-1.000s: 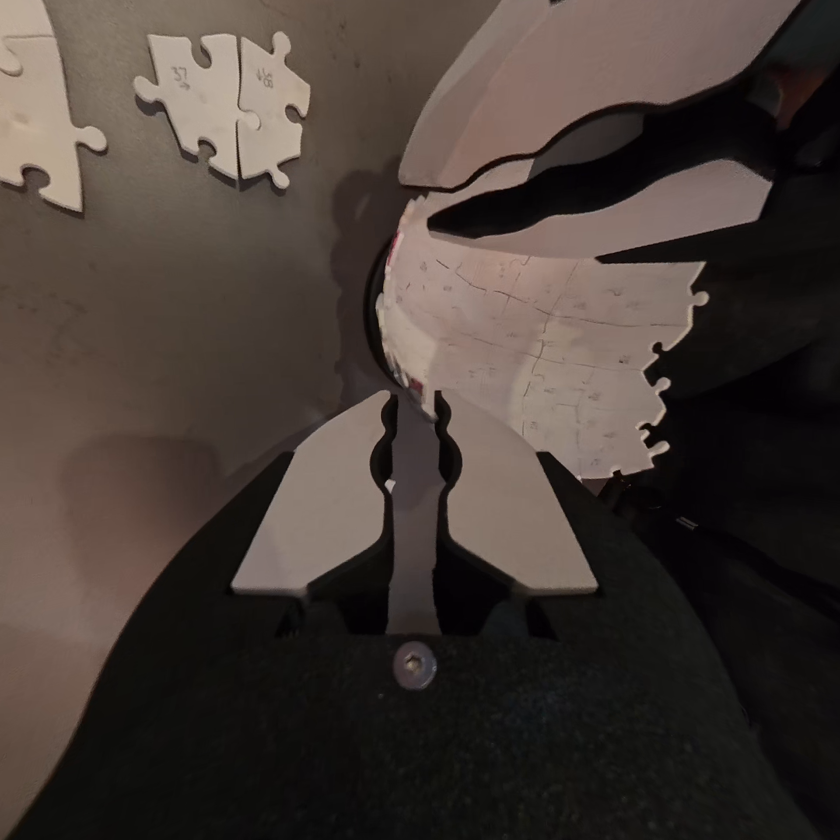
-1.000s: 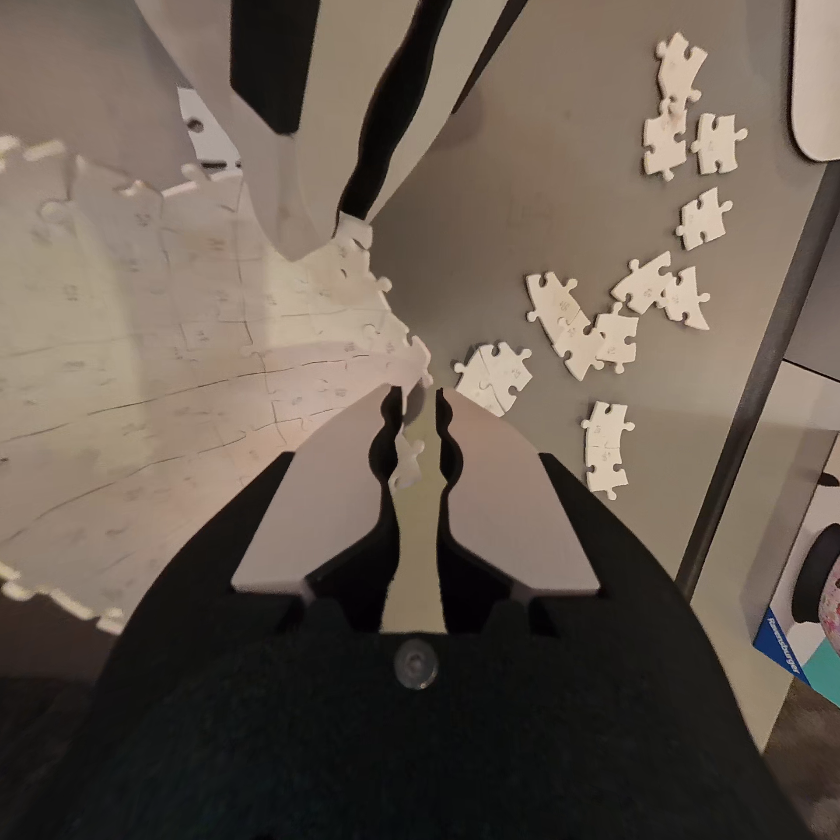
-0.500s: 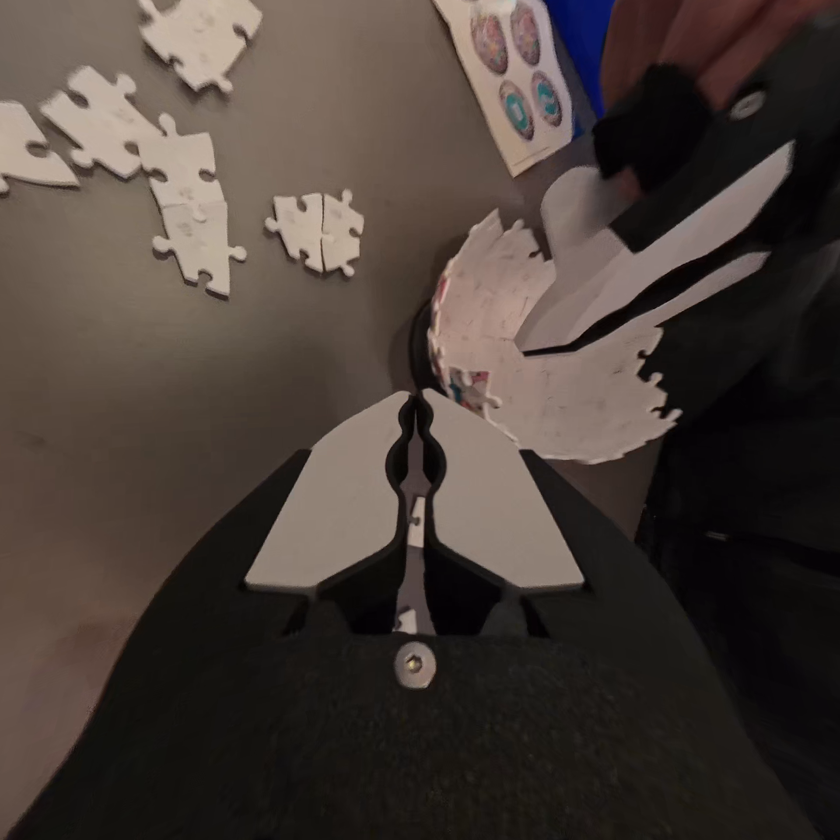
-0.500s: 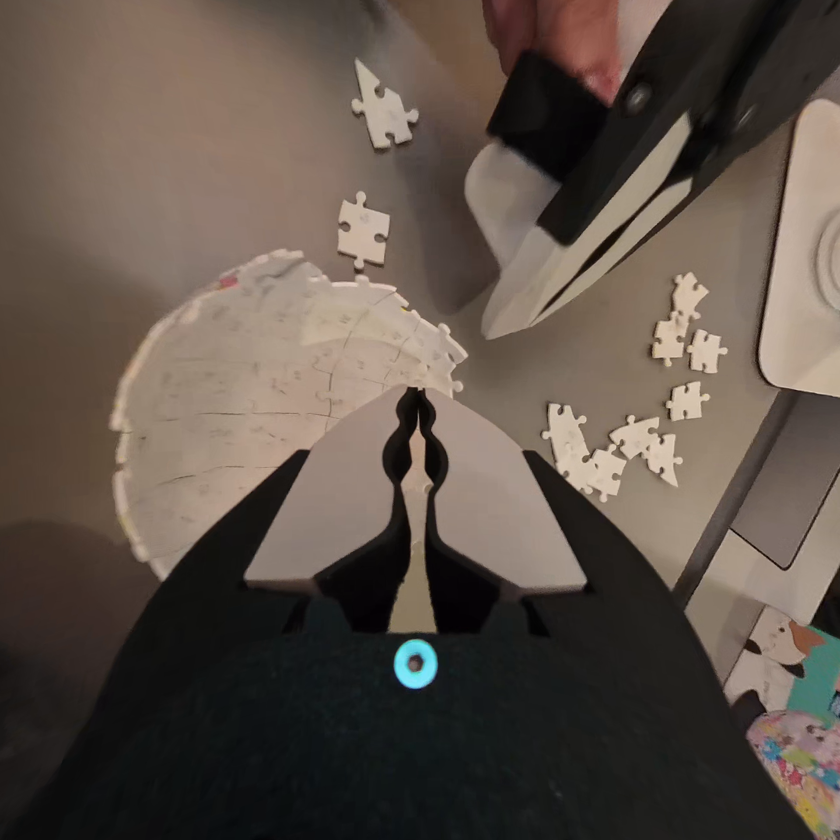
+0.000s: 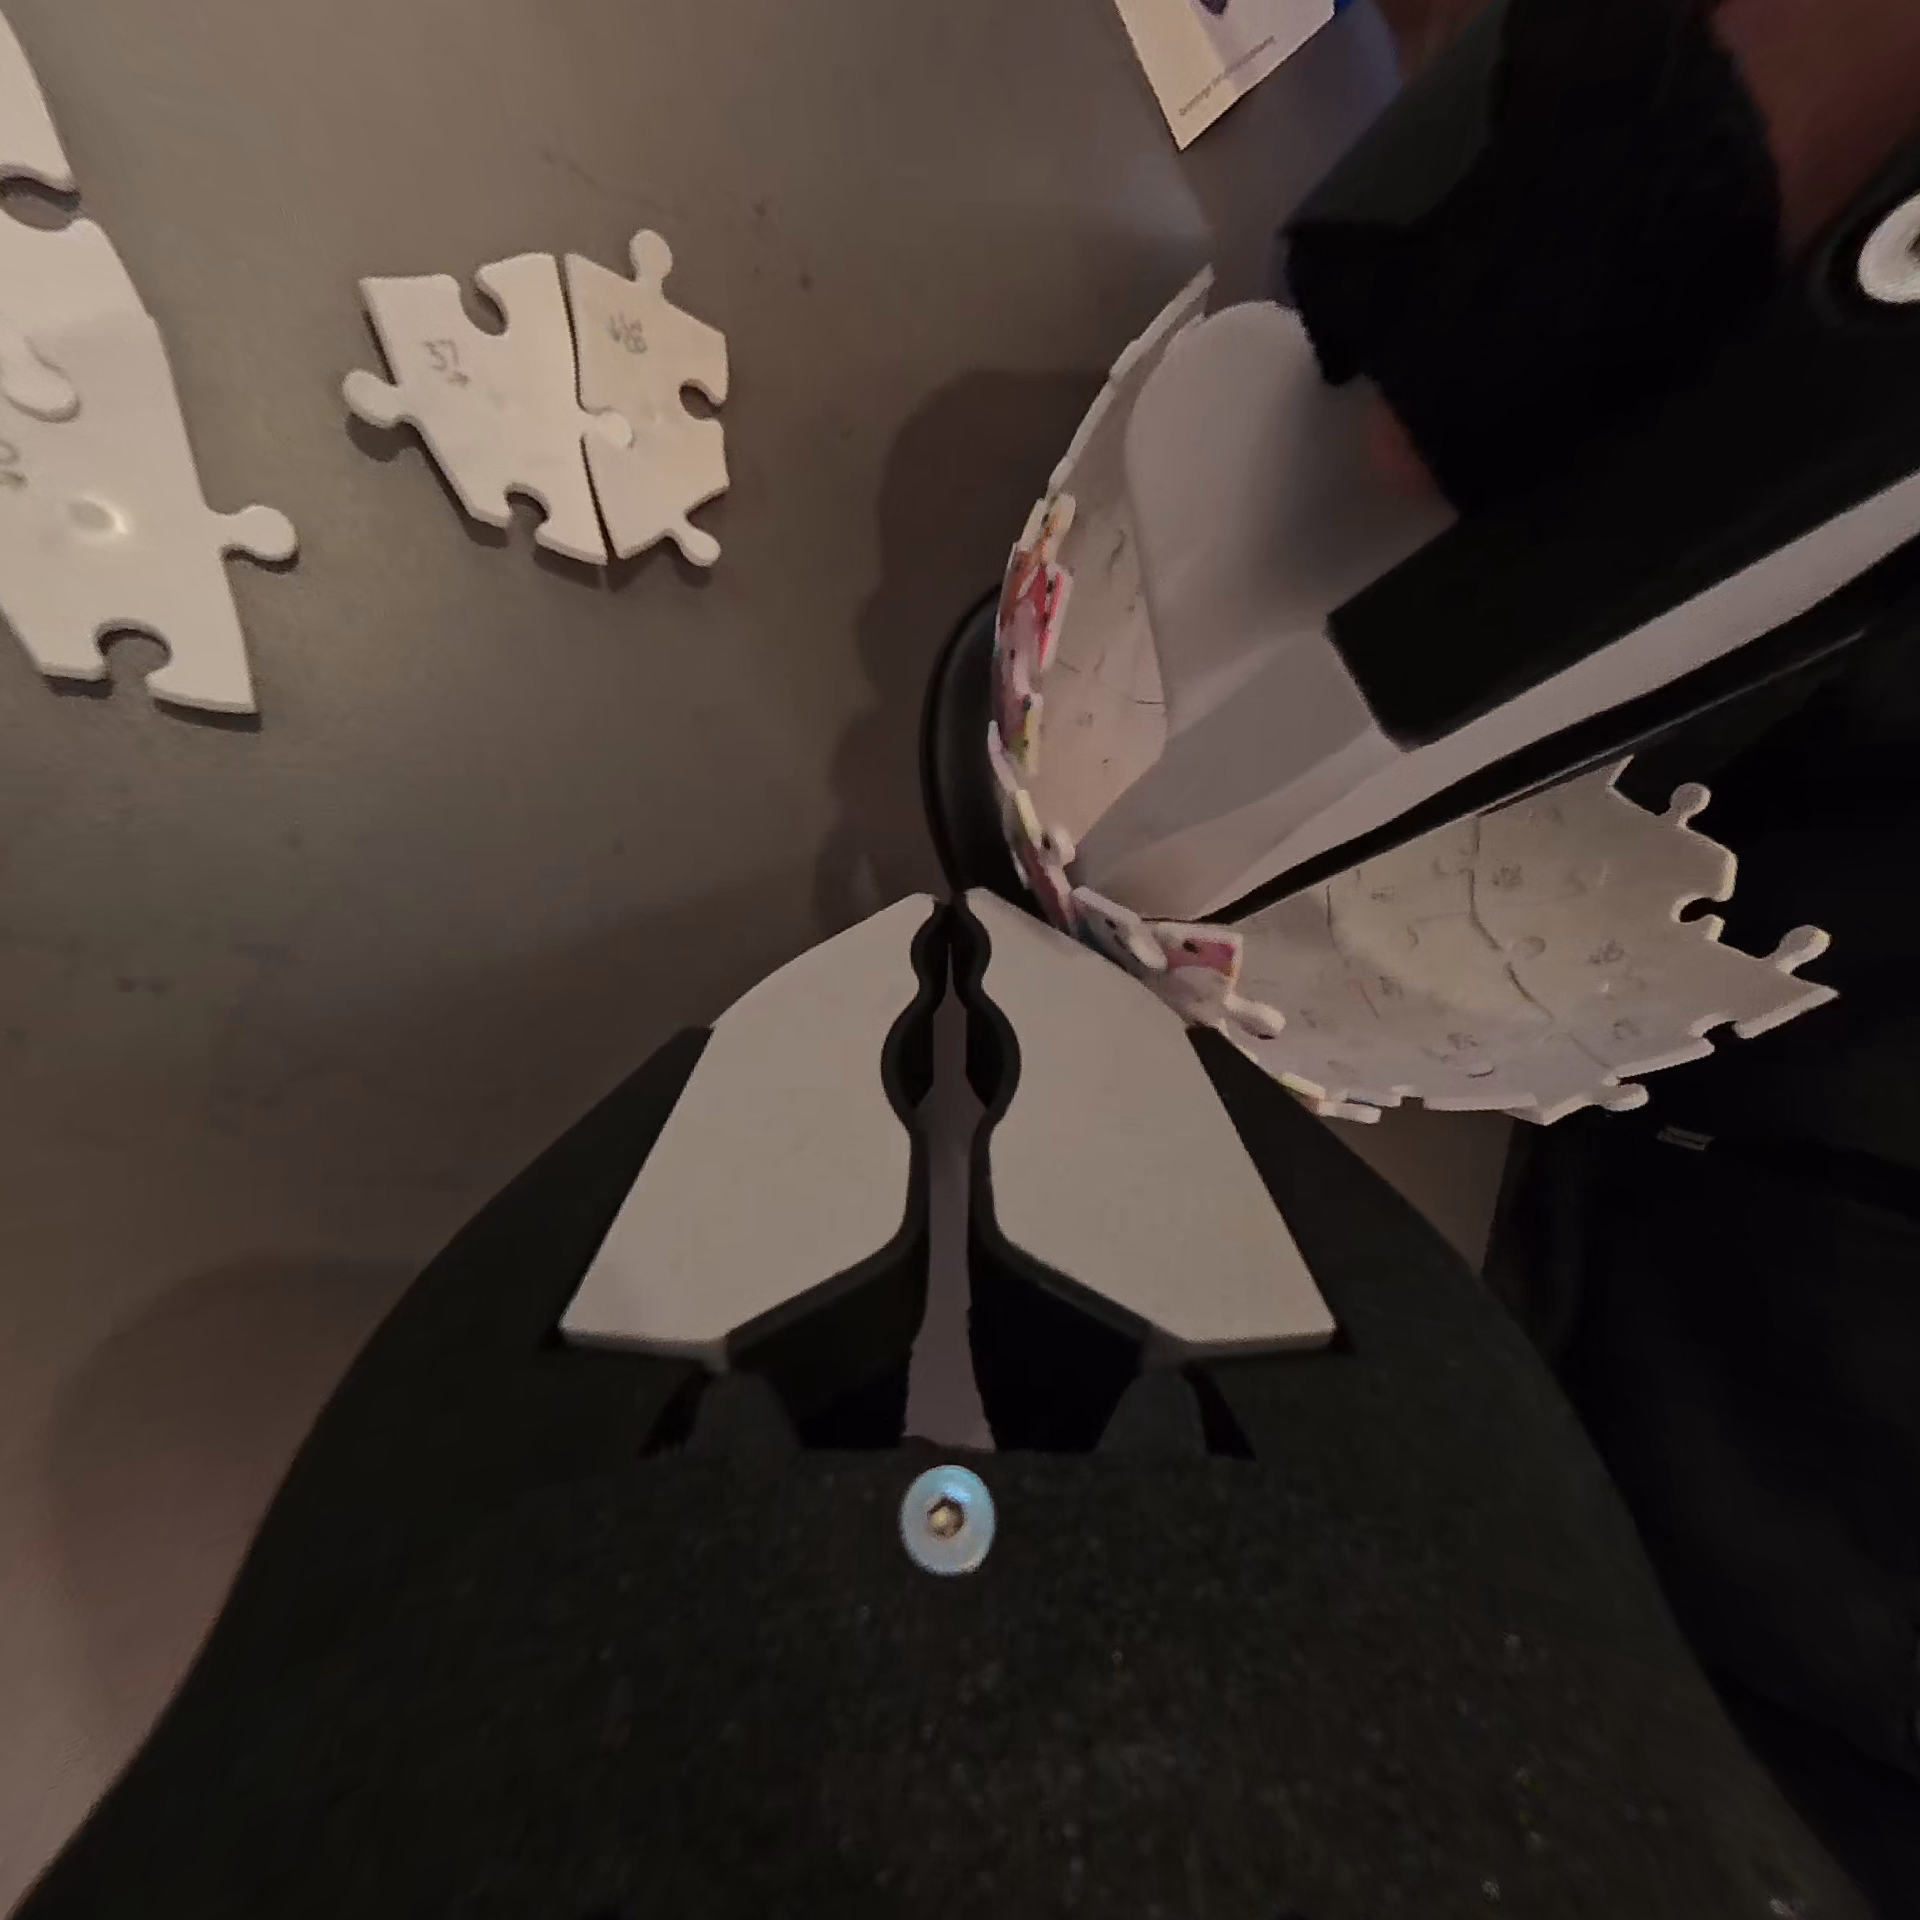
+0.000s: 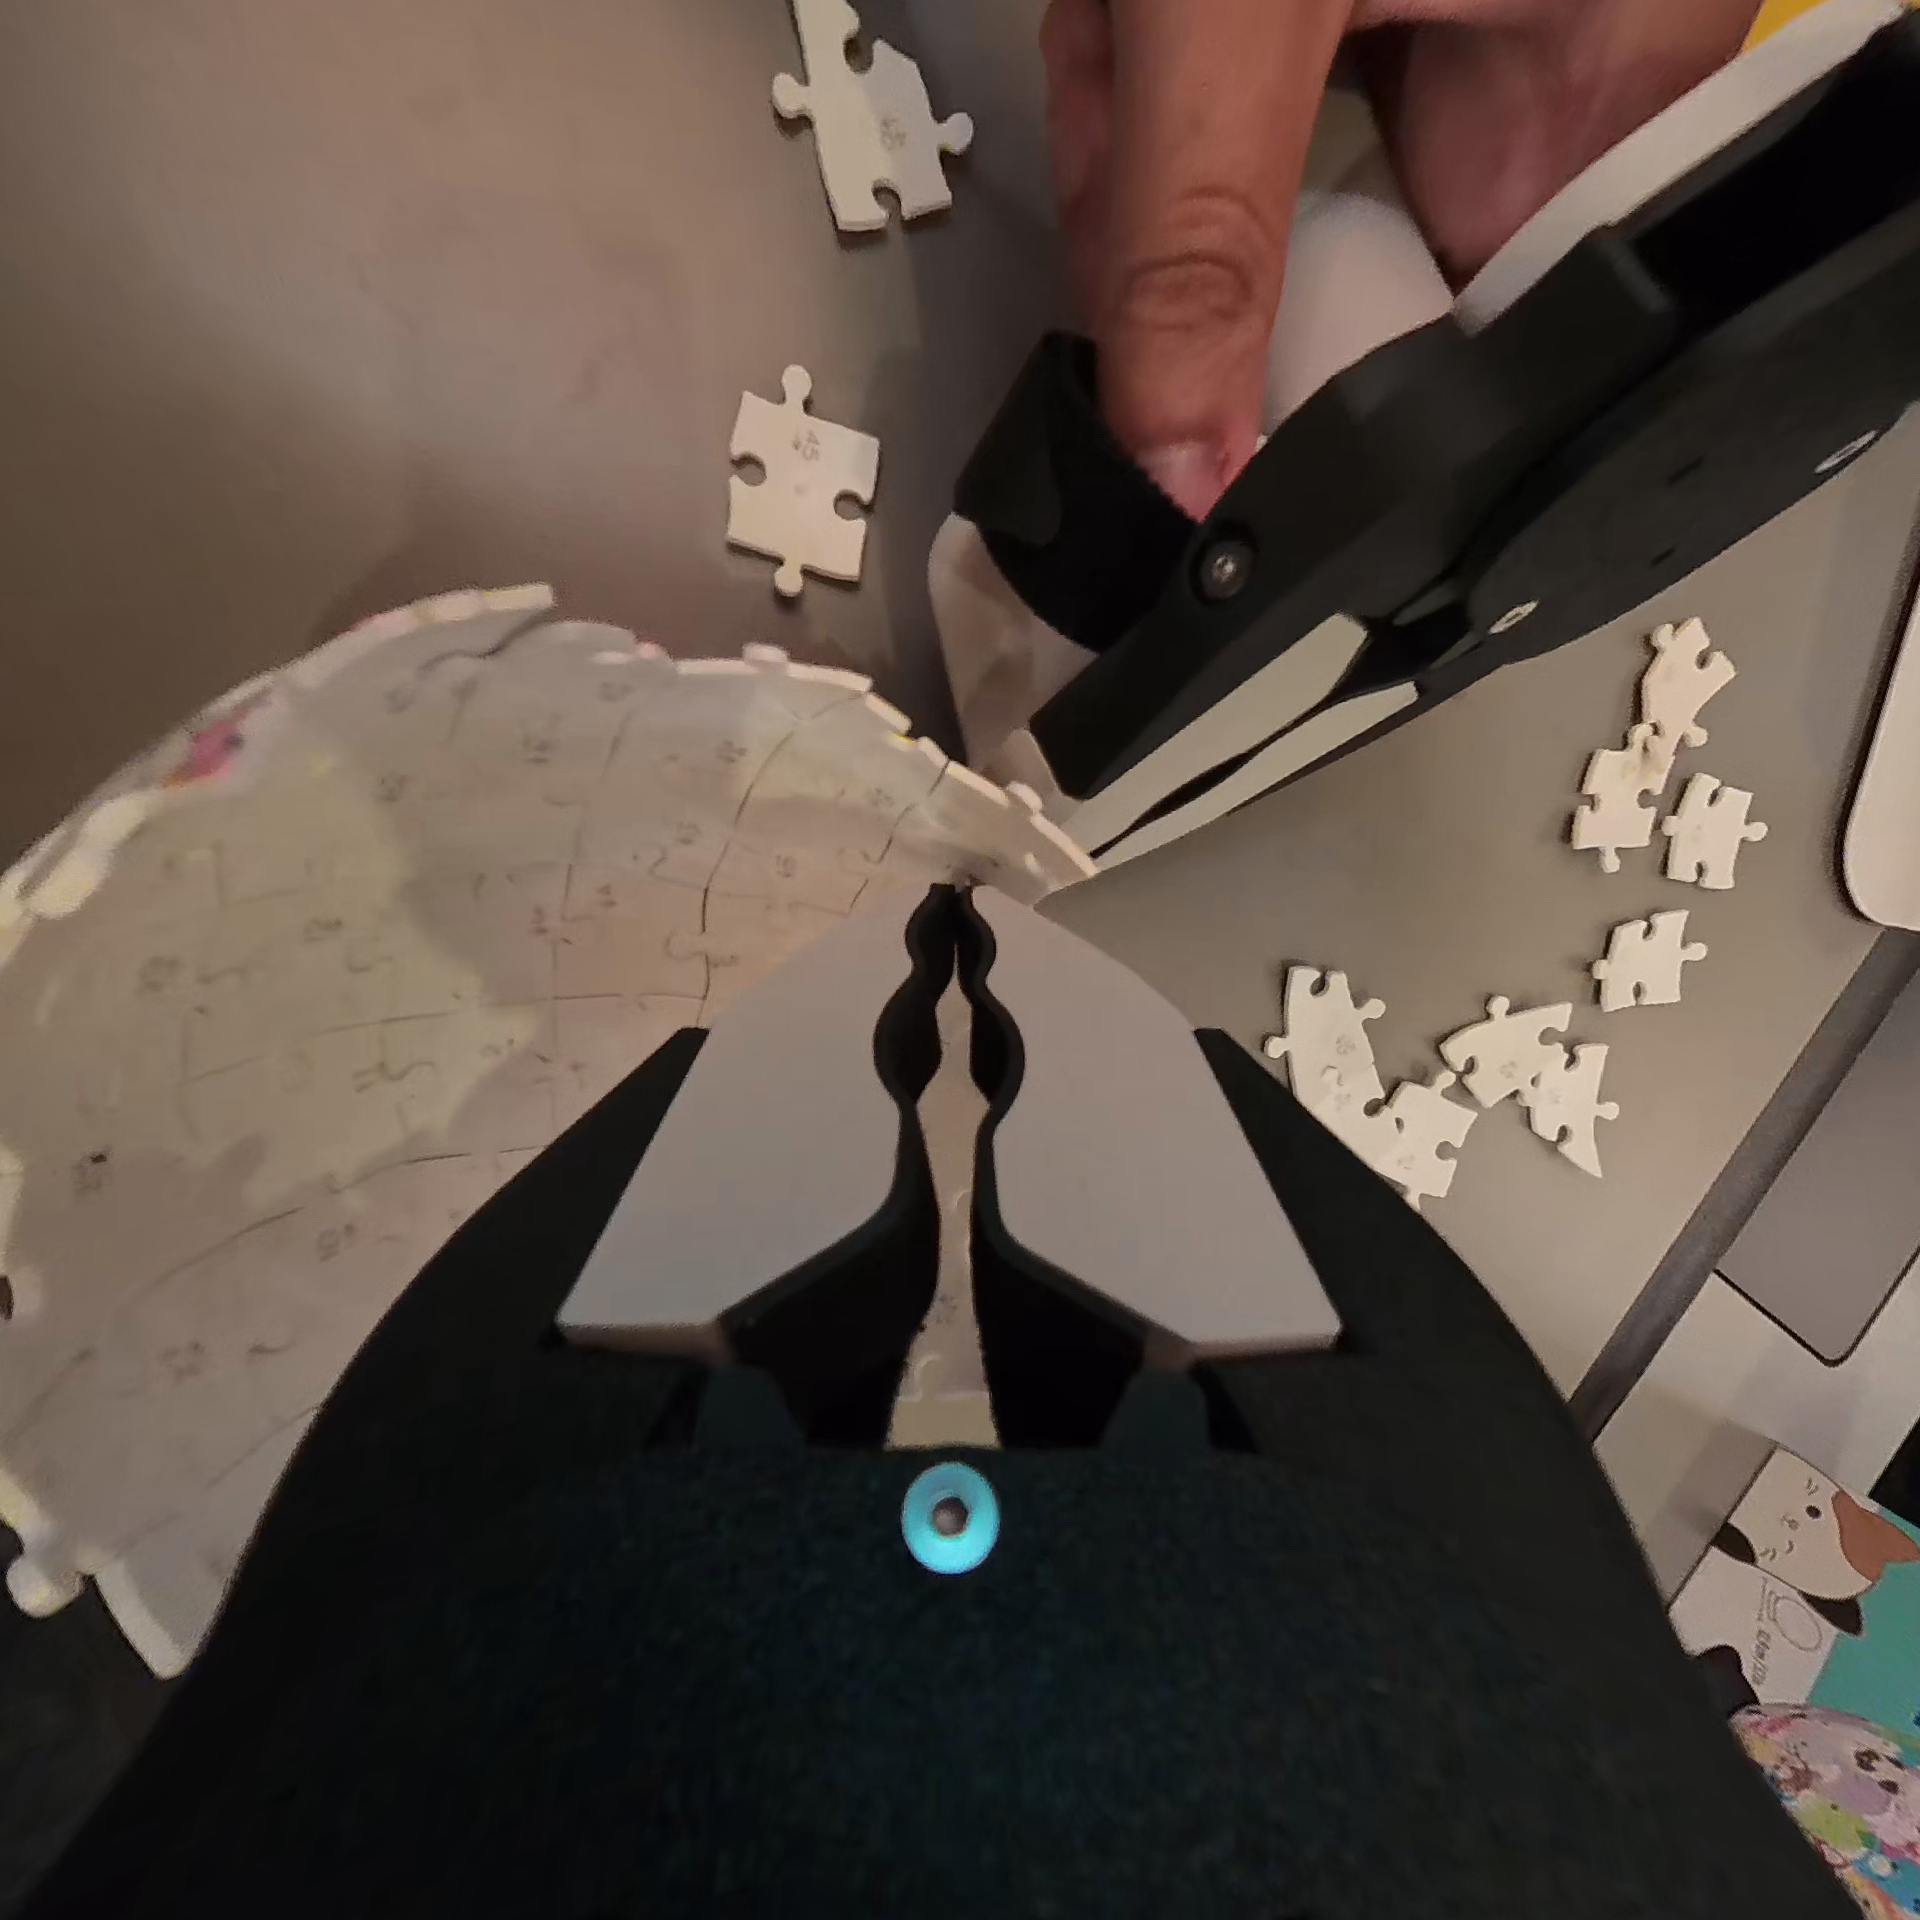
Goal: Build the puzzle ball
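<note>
- Far left in the left wrist view, a big white piece (image 5: 114, 488) lies flat on the grey table (image 5: 436, 852).
- Next along, a joined pair (image 5: 551, 405) of white pieces sits on the table, well apart from the shell.
- Centre: the left gripper (image 5: 951, 914) has its jaws together, tips meeting, nothing visible between them, just beside the shell's rim.
- Right of that, the shell (image 5: 1455, 966), a half-built puzzle ball, sits open side up on a dark ring (image 5: 951, 748), coloured print showing on its outer edge.
- The right gripper (image 5: 1226, 914) reaches down into the shell from the upper right, tips at the rim.
- Over to the right wrist view: the shell (image 6: 364, 935) fills the left side, white inside facing up.
- Above it, 2 single pieces (image 6: 800, 478) lie on the table.
- Centre: the right gripper (image 6: 961, 904) is closed; its tips meet at the shell's rim, and whether they pinch the edge I cannot tell.
- The left gripper (image 6: 1086, 842) comes in from the upper right, jaws together, tips touching the rim's outside, a hand (image 6: 1195, 239) on it.
- Right: loose pieces (image 6: 1507, 1060) scattered, and the box (image 6: 1808, 1621) at the bottom corner.
</note>
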Action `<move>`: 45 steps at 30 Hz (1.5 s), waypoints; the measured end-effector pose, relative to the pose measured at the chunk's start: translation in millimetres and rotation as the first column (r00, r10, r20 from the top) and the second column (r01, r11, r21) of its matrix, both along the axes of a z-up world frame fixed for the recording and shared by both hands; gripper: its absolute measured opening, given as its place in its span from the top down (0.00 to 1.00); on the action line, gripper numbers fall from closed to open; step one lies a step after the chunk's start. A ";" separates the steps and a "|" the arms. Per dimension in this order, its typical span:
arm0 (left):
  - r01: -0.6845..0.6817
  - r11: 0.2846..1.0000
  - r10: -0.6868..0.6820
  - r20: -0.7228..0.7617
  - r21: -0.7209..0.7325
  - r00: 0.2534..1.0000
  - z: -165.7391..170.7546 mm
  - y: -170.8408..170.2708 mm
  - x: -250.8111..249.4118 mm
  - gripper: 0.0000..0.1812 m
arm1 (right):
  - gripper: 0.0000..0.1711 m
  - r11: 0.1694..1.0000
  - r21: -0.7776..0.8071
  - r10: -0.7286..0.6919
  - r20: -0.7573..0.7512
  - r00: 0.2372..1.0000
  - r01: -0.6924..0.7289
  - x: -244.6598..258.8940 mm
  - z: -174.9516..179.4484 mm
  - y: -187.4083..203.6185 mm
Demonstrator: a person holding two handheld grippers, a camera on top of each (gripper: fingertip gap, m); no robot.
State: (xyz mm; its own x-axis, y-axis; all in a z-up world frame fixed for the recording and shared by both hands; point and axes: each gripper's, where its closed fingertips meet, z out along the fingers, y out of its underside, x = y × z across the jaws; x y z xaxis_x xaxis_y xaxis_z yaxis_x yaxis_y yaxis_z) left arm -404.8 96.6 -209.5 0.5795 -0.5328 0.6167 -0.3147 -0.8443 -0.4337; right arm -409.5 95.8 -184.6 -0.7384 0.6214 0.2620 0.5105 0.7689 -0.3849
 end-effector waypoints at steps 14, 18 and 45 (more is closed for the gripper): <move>-0.012 1.000 0.013 0.022 -0.021 1.000 -3.4 -1.4 -2.4 1.00 | 1.00 1.000 0.002 0.005 0.006 1.000 -0.005 2.2 0.4 -3.4; -0.015 1.000 0.016 0.035 -0.027 0.999 -3.1 -2.3 -3.5 1.00 | 1.00 1.000 -0.001 0.005 0.023 1.000 -0.005 5.5 -0.6 -3.0; -0.118 0.990 0.114 0.054 0.075 0.992 7.0 28.7 -17.3 0.97 | 1.00 0.984 -0.103 -0.142 0.023 0.990 0.143 19.6 20.0 27.7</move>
